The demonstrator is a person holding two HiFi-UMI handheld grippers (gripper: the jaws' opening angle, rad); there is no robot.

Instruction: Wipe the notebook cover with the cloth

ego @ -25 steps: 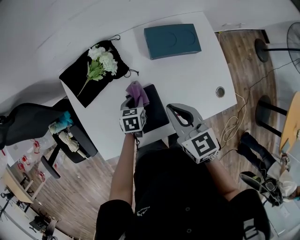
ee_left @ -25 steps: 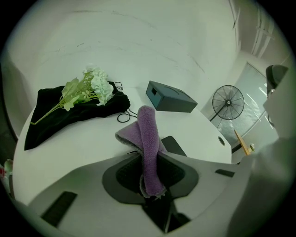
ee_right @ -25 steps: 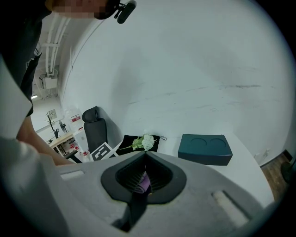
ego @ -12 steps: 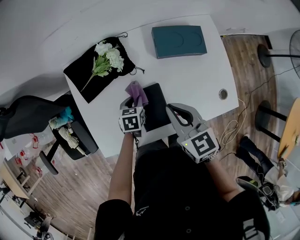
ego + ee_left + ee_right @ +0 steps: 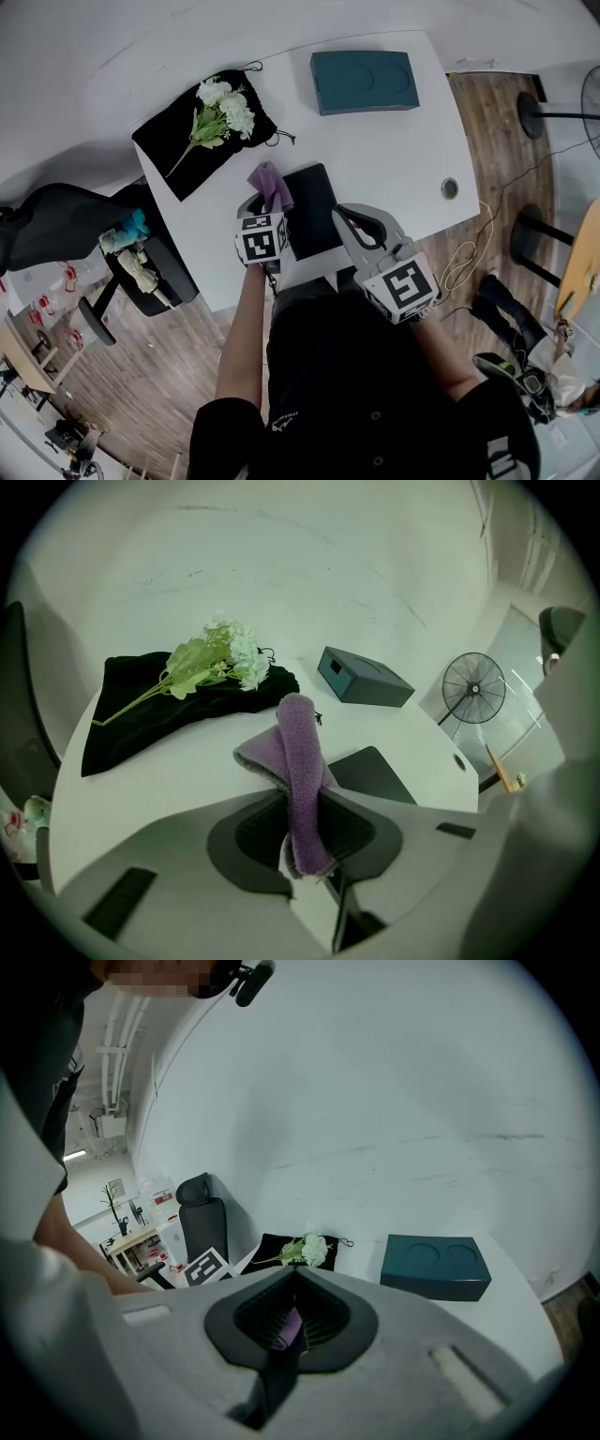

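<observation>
On the white table point(image 5: 394, 150), a black bag point(image 5: 173, 155) with white flowers point(image 5: 225, 108) lies far left. The left gripper point(image 5: 265, 204) has its 2 jaws clamped on a purple cloth point(image 5: 300, 761), which stands upright at the far left corner of the black notebook point(image 5: 314, 211). The right gripper point(image 5: 354, 223) hovers at the notebook's near right edge, jaws pressed together and holding nothing. A teal box point(image 5: 365, 82) sits beyond.

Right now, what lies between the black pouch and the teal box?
Nothing: a bare stretch of white table separates the black pouch from the teal box, clearest in the head view.
</observation>
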